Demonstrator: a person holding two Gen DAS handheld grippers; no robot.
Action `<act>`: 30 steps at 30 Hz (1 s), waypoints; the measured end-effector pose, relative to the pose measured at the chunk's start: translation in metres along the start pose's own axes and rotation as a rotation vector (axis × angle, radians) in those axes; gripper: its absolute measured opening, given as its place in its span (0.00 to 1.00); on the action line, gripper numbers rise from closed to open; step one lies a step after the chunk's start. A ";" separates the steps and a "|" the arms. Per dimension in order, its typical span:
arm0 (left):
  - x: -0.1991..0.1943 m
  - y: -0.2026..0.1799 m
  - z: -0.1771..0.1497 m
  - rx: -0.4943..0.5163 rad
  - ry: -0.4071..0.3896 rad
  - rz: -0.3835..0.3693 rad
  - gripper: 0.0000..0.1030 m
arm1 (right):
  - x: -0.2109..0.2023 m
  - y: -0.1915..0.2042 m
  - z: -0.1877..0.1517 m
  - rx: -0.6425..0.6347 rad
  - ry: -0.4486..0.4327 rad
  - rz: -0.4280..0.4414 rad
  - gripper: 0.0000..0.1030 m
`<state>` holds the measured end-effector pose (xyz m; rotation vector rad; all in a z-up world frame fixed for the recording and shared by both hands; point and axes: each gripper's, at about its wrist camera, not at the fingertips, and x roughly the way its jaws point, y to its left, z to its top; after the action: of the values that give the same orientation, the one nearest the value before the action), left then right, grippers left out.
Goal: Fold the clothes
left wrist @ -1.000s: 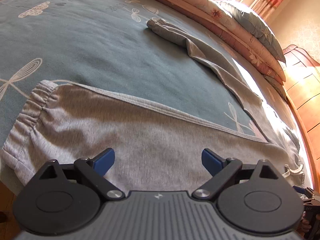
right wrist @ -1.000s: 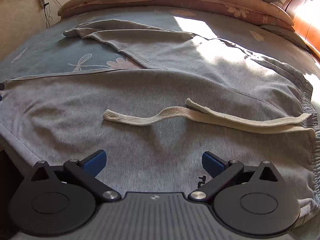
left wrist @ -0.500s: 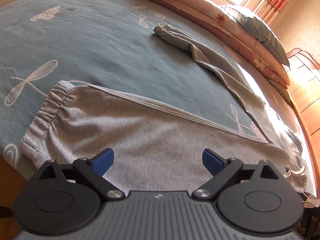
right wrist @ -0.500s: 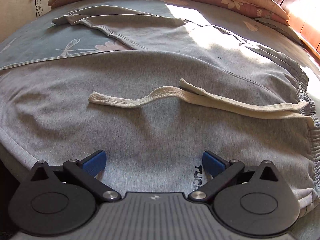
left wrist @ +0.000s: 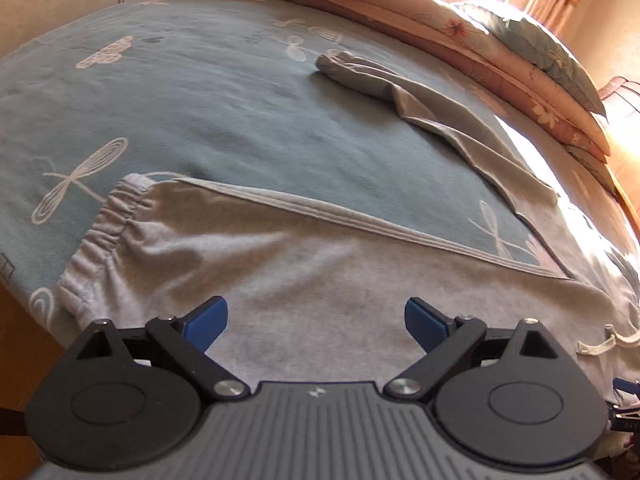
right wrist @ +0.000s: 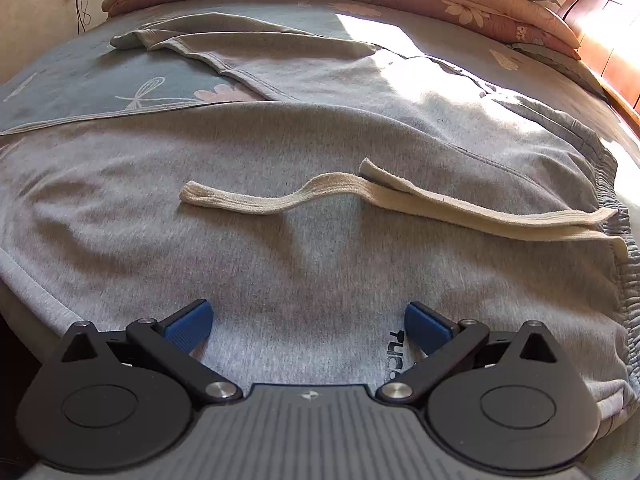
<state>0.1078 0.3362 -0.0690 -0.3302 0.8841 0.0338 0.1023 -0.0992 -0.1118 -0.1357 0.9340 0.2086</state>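
Two grippers, both with fingers spread wide and clamped on nothing. Grey sweatpants [left wrist: 320, 280] spread flat on a blue bedsheet [left wrist: 200, 112], directly ahead of and beneath both sets of fingertips. Left gripper [left wrist: 316, 320] poised over the near leg, elastic cuff [left wrist: 108, 232] ahead-left of its fingers; leg's long axis running crosswise to them. Right gripper [right wrist: 308, 322] over the hip area, waistband [right wrist: 612, 220] ahead-right, cream drawstring [right wrist: 400, 200] lying crosswise beyond the fingertips. Second leg [left wrist: 440, 120] farther ahead. No containers visible.
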 end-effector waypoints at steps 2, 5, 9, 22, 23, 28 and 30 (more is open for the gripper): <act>0.015 -0.045 0.001 0.131 0.018 -0.055 0.92 | -0.001 0.001 0.002 -0.002 0.005 -0.003 1.00; 0.037 -0.094 -0.006 0.295 0.046 -0.064 0.92 | -0.009 0.004 0.010 0.009 -0.005 0.013 1.00; 0.055 -0.118 -0.029 0.405 0.100 -0.027 0.92 | -0.019 0.029 0.027 -0.110 -0.086 0.077 1.00; 0.023 -0.098 -0.065 0.402 0.131 0.048 0.99 | -0.011 0.050 0.001 -0.180 -0.012 0.127 1.00; 0.021 -0.102 -0.061 0.406 0.121 0.039 0.99 | -0.018 0.043 0.001 -0.174 -0.041 0.113 1.00; 0.021 -0.144 -0.053 0.464 0.080 -0.050 0.99 | -0.025 -0.003 0.008 -0.078 -0.088 -0.040 1.00; 0.027 -0.161 -0.056 0.486 0.086 -0.076 0.99 | -0.017 -0.025 0.002 0.007 -0.044 -0.070 1.00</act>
<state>0.1092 0.1642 -0.0793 0.0904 0.9337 -0.2643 0.1000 -0.1251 -0.0961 -0.1568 0.8842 0.1429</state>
